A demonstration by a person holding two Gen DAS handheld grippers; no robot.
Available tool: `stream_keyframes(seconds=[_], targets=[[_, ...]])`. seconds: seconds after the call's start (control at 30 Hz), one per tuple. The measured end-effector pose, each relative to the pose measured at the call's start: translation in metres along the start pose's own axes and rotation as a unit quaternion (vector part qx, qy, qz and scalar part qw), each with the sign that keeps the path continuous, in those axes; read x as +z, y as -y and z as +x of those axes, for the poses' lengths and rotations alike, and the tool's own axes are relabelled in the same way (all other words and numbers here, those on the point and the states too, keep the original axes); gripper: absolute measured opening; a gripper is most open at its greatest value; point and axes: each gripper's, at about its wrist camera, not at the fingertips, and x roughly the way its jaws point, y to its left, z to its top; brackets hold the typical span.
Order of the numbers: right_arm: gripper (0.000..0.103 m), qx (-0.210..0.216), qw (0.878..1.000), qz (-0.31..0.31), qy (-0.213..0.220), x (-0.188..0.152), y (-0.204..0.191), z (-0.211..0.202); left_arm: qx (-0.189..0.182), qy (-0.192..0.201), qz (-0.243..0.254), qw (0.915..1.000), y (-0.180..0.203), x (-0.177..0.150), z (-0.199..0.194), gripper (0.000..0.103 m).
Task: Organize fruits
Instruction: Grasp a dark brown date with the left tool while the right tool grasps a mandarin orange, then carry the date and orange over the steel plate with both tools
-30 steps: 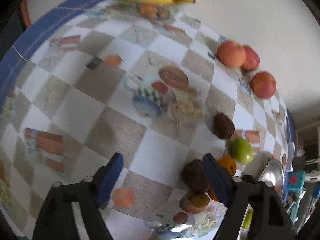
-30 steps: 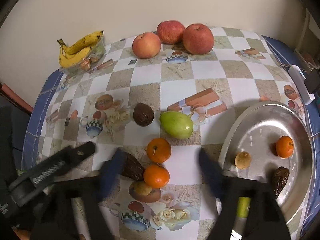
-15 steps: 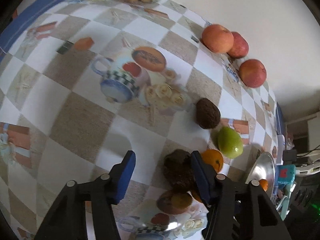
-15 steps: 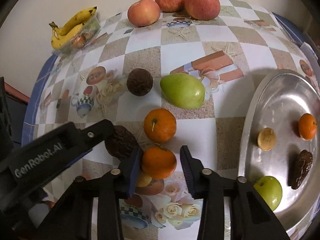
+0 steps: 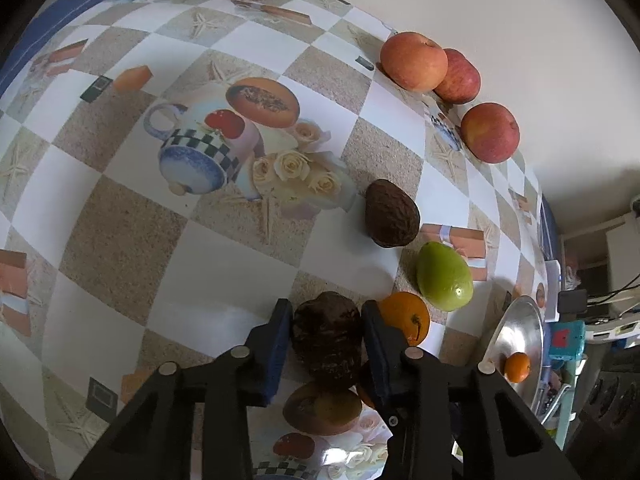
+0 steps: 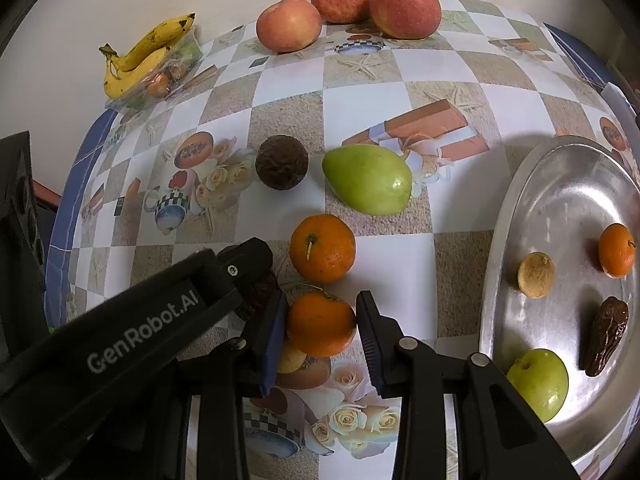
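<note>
My left gripper [image 5: 326,330] is shut on a dark brown wrinkled fruit [image 5: 327,336] low over the patterned tablecloth. My right gripper [image 6: 320,326] is shut on an orange [image 6: 321,324], right beside the left gripper's arm [image 6: 120,340]. A second orange [image 6: 322,248], a green mango [image 6: 370,184] and a round brown fruit [image 6: 281,162] lie just beyond. A steel tray [image 6: 520,184] on the right holds a small orange [image 6: 616,250], a green apple [image 6: 540,382], a date [image 6: 607,334] and a tan fruit [image 6: 536,275].
Three red apples [image 6: 404,7] sit at the table's far edge by the wall. Bananas [image 6: 140,54] lie on a clear plastic box at the far left. The tray's rim also shows at the right of the left wrist view [image 5: 520,320].
Both grippers moved down and forward to the fruit cluster. The left jaws closed on the brown fruit and the right jaws closed on the orange.
</note>
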Motion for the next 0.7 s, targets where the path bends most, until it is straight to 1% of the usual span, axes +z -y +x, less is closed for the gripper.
stream_keyframes(seconds=[0.17,0.4,0.47,0.57,0.63,0.7], targets=[[0.037,0.005,1.0,0.006,0.0,0.0,0.002,0.0,-0.007,0.0,-0.007,1.0,-0.002,0.0,0.001,0.038],[0.037,0.01,1.0,0.014,-0.001,0.0,0.004,-0.001,-0.007,-0.002,-0.034,0.9994,-0.011,0.0,-0.004,0.038],[0.037,0.012,1.0,0.016,-0.001,0.0,0.005,-0.001,-0.001,-0.001,-0.047,0.9989,-0.019,0.002,-0.007,0.038],[0.037,0.017,1.0,0.023,-0.001,0.0,0.007,-0.001,0.017,0.01,-0.061,0.998,-0.029,0.005,-0.014,0.038],[0.037,0.019,0.999,0.026,-0.002,-0.001,0.008,-0.001,0.018,0.01,-0.072,0.9972,-0.036,0.007,-0.017,0.038],[0.037,0.018,1.0,0.025,-0.002,0.0,0.008,0.0,0.027,0.012,-0.071,0.997,-0.039,0.007,-0.019,0.038]])
